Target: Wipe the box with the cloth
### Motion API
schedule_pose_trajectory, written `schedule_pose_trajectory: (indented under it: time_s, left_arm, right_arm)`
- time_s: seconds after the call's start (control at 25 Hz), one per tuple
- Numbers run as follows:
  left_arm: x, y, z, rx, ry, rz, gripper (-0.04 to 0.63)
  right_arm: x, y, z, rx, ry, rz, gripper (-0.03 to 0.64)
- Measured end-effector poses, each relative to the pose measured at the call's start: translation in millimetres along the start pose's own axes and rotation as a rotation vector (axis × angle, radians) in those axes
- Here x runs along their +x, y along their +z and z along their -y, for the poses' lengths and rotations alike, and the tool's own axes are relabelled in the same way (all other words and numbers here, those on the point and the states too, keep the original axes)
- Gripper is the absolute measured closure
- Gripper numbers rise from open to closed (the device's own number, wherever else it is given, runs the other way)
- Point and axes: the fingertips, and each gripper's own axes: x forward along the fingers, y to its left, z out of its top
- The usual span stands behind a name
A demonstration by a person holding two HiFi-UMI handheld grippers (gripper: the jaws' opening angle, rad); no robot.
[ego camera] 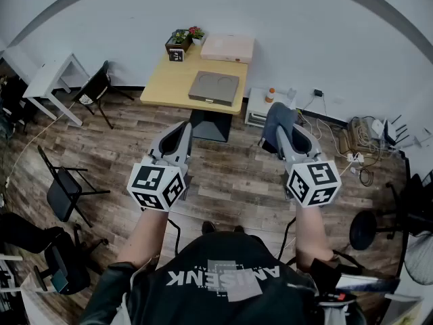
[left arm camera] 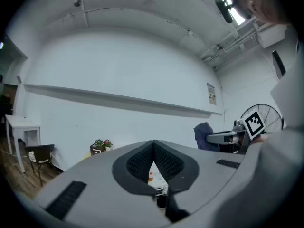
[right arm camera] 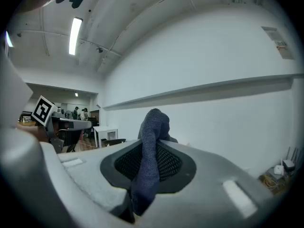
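Two grippers, hand-held, both raised above a wood floor [ego camera: 223, 175]. Item one: left gripper [ego camera: 183, 128], jaws closed tip to tip with nothing between them; its own view shows the pads [left arm camera: 142, 161] meeting at the top and only background behind. Item two: right gripper [ego camera: 289, 135], jaws clamped on a dark blue cloth [ego camera: 279, 119]; in the right gripper view the cloth [right arm camera: 151, 141] runs up between the pads and bunches above the tips, and the left gripper view shows that bunch [left arm camera: 203, 134] standing off the right gripper's end. Item three: table [ego camera: 169, 87], well ahead of both grippers and slightly nearer the left one's line. On it, a flat grey box [ego camera: 214, 88] toward the near edge; a pink box [ego camera: 227, 48] beyond it at the wall side; potted plants [ego camera: 184, 39] just left of the pink box. Neither gripper touches table or boxes. Item four: black chair [ego camera: 64, 188] out to the left gripper's left; cables [ego camera: 358, 141] on the floor to the right gripper's right.
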Motion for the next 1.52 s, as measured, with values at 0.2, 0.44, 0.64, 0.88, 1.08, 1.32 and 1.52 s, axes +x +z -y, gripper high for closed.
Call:
schedule_pose_trajectory:
  time_s: [0.2,0.44,0.64,0.88,1.08,1.32,1.52]
  left_arm:
    - [-0.2,-0.5,-2.2,0.010,-0.018,-0.011,0.595]
    - [-1.8,-4.9,-7.6,0.040,-0.016,-0.019,0.595]
    - [-1.1,-11.0,-16.3,0.018,-0.034,-0.029,0.595]
    - [0.6,-14.3,-36.4,0.044,-0.045,-0.036,0.595]
    - [1.0,-13.3,-60.1,0.042,-0.055,-0.015,0.595]
    - [7.9,-26.3,-80.9,0.035,-0.059,-0.028,0.595]
    - [35.8,-28.4,-92.0,0.046,-0.064,-0.038,0.595]
  right_arm:
    - [2.5,0.9,-6.0,0.012,0.007,-0.001,0.548]
    - [6.0,-0.4,-8.7,-0.022,-0.024,-0.005,0.548]
    - [8.3,3.4,-9.9,0.022,-0.043,0.023,0.548]
    - [24.7,2.0,-16.2,0.031,-0.062,0.017,0.548]
    - [43.8,0.5,-29.7,0.015,-0.070,0.009,0.548]
    - [64.8,-13.9,-34.0,0.014,-0.074,-0.034,0.548]
    - [99.2,-14.3,-14.4,0.037,-0.063,-0.024,0.548]
